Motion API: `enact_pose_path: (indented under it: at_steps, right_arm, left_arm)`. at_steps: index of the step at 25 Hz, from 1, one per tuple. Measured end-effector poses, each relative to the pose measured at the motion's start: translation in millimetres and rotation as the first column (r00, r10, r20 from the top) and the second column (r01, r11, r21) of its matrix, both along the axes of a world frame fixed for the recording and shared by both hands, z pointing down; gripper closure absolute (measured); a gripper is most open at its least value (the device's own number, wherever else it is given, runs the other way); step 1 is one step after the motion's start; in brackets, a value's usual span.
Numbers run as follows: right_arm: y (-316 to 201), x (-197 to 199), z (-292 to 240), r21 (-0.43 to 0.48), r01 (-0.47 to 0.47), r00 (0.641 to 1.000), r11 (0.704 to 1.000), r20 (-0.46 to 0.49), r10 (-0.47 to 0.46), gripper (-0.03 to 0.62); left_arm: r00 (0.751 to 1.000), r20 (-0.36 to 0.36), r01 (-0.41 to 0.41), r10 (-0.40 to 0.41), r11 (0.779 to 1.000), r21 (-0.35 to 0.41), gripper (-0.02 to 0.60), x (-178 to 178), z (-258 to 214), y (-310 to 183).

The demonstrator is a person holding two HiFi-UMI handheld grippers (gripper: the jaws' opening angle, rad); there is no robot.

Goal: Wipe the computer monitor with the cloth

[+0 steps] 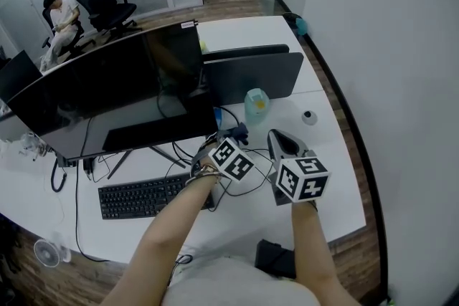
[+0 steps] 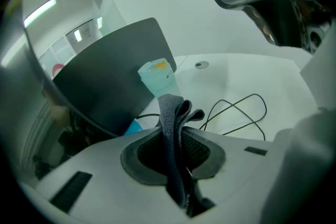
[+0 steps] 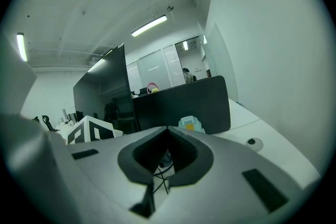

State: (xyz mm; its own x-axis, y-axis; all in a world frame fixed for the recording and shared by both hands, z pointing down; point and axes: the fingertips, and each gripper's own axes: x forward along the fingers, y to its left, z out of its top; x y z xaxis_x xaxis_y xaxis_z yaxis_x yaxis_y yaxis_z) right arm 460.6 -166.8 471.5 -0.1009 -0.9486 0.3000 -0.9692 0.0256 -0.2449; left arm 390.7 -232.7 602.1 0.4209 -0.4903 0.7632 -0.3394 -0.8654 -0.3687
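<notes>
Grey cloth is pinched tight in the left gripper and pokes out toward 12 o'clock. It looks soft, light and floppy, so I think a bunched fold is the best place to hold it. The right gripper is pressed together with nothing in it. The big black monitor stands at 10 o'clock from the grippers. Its left end is cut off, and in the head view the cloth is hard to make out.
</notes>
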Motion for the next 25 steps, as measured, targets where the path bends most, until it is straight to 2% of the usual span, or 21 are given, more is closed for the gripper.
enact_pose_path:
  at_steps: [3,7,12,14,17,19,23,25]
  right_arm:
    - [0,-2,2,-0.005,0.004,1.0,1.0,0.003,-0.004,0.588]
    - [-2,-7,5,-0.012,0.015,1.0,1.0,0.003,-0.015,0.588]
    - [-5,-17,7,-0.016,0.032,0.999,0.999,0.004,-0.032,0.588]
    - [-6,-21,8,-0.019,0.041,0.999,0.999,0.003,-0.041,0.588]
    - [-7,-26,8,-0.022,0.048,0.999,0.999,0.0,-0.048,0.588]
    - [-7,-28,8,-0.022,0.048,0.999,0.999,-0.002,-0.048,0.588]
    - [-5,-30,7,-0.022,0.045,0.999,0.999,-0.007,-0.046,0.588]
    - [-3,-30,8,-0.026,0.04,0.999,0.999,-0.008,-0.04,0.588]
  left_arm:
    - [0.993,-0.09,0.072,-0.073,0.997,-0.018,0.517,-9,1,-5]
    - [0.98,-0.147,0.133,-0.134,0.991,-0.011,0.517,-24,0,-13]
    - [0.939,-0.233,0.231,-0.253,0.966,-0.118,0.517,-41,0,-17]
    - [0.925,-0.252,0.256,-0.284,0.957,-0.136,0.517,-48,-1,-19]
    - [0.917,-0.262,0.271,-0.301,0.952,-0.143,0.517,-54,-2,-20]
    - [0.895,-0.288,0.299,-0.342,0.936,-0.183,0.518,-58,-1,-21]
    - [0.816,-0.356,0.364,-0.455,0.884,-0.295,0.518,-66,-2,-26]
    - [0.797,-0.368,0.378,-0.478,0.872,-0.312,0.518,-69,-4,-27]
